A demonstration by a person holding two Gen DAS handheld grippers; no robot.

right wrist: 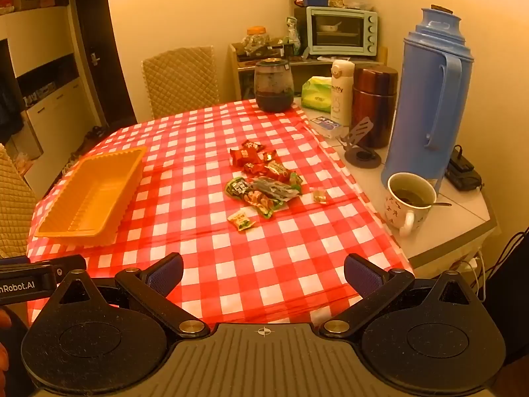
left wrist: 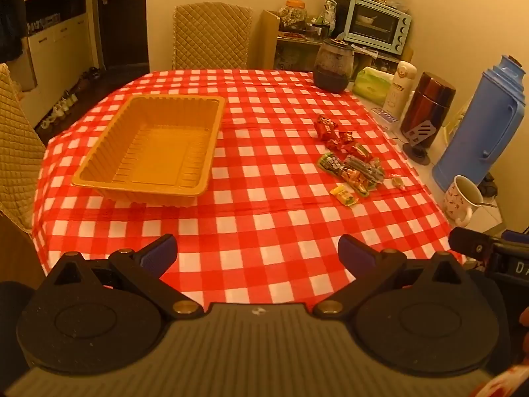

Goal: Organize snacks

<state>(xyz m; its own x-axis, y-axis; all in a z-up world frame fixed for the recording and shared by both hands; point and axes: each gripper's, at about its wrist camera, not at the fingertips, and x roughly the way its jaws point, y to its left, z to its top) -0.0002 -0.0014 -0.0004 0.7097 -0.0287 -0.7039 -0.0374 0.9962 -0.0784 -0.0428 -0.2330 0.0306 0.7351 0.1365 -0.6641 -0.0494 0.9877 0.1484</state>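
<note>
An empty yellow plastic tray (left wrist: 99, 175) sits on the red checked tablecloth at the left; it also shows in the right wrist view (right wrist: 53, 228). A pile of small wrapped snacks (left wrist: 353, 162) lies to the right of it, with red packets at the far end and a yellow packet (left wrist: 344, 195) nearest me. The pile shows in the right wrist view (right wrist: 264, 185) too. My left gripper (left wrist: 258, 254) is open and empty above the table's near edge. My right gripper (right wrist: 263, 273) is open and empty, short of the snacks.
A dark glass jar (right wrist: 273, 86) stands at the table's far end. To the right stand a blue thermos (right wrist: 426, 99), a brown canister (right wrist: 373, 102), a white bottle (right wrist: 340, 89) and a mug with a spoon (right wrist: 408, 201). Quilted chairs (left wrist: 211, 36) stand around the table.
</note>
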